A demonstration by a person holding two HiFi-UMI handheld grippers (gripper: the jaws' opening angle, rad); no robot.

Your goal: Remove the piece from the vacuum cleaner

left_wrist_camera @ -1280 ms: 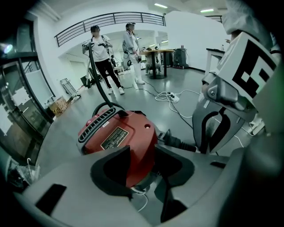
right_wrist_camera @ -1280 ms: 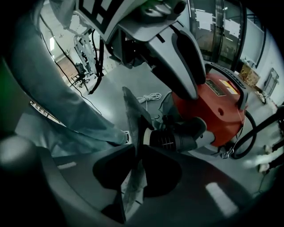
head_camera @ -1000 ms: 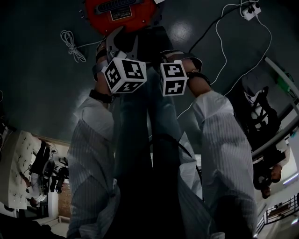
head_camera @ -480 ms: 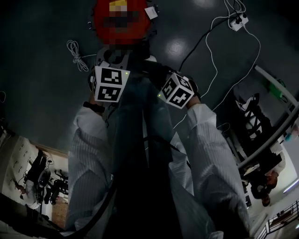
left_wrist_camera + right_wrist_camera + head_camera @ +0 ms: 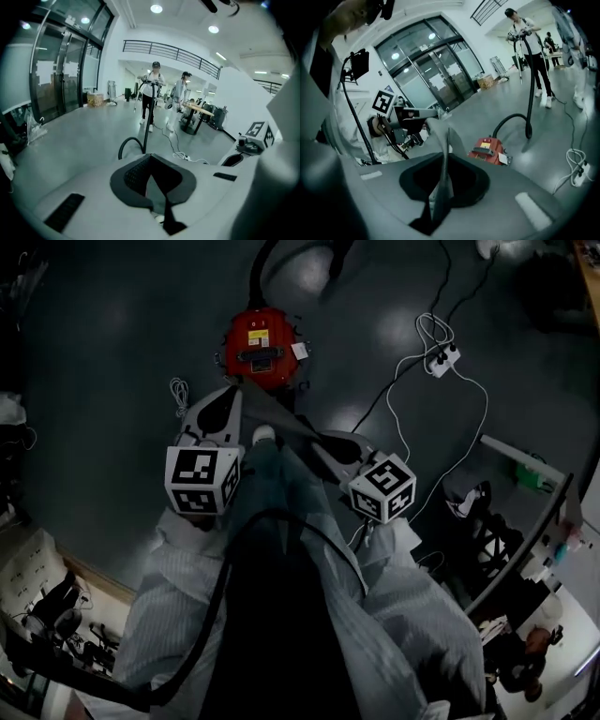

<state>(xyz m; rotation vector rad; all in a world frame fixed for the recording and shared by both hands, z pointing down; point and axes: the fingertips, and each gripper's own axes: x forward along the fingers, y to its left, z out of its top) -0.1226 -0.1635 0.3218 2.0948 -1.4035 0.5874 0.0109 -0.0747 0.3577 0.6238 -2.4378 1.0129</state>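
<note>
grey, thin piece is off the red vacuum cleaner, which sits on the floor. right tongs pinch it; left tongs are closed together. it seems light and bendy, so hold its edge.

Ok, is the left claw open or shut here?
Shut. In the left gripper view the left claw has its two dark pads pressed together, with nothing visible between them.

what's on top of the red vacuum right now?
On the red vacuum: a yellow label, a dark bar; white tag at its edge. Print unreadable; its underside is hidden.
</note>
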